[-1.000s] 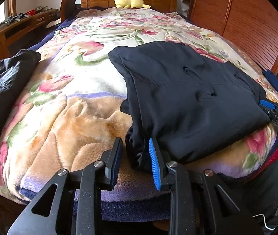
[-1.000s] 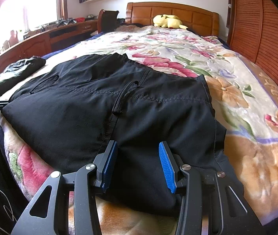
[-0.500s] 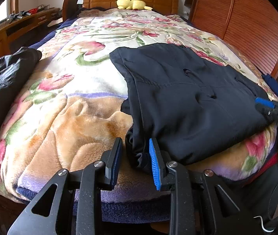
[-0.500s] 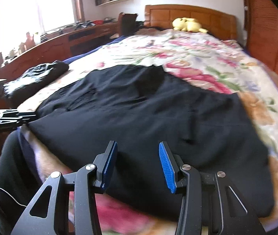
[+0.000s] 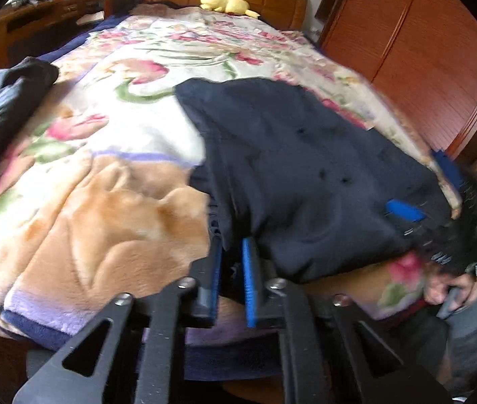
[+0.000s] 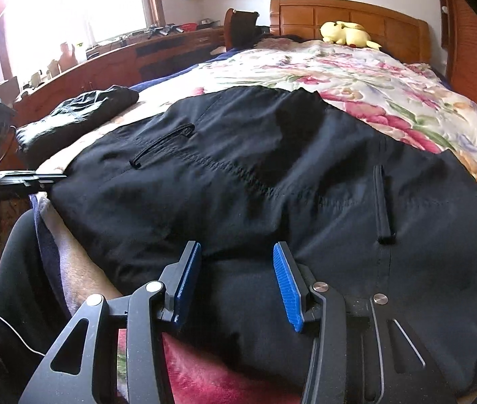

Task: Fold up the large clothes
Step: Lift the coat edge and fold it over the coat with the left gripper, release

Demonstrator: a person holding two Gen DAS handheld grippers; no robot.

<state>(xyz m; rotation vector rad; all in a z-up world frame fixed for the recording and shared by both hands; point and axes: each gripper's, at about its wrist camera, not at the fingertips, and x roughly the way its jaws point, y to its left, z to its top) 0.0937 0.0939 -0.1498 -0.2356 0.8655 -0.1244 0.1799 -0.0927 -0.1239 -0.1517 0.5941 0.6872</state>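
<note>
A: Left wrist view: the dark trousers (image 5: pixel 305 175) are spread on the floral blanket (image 5: pixel 104 208); their corner is being clamped by the closing left gripper (image 5: pixel 231 269).

B: The right gripper (image 6: pixel 238 282) is held open above the trousers' edge.

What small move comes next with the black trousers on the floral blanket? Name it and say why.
Probably close the right gripper on the near edge of the black trousers. Its jaws stand open with cloth between them, while the left gripper is closing on the other corner. Both corners need holding before any lift.
</note>
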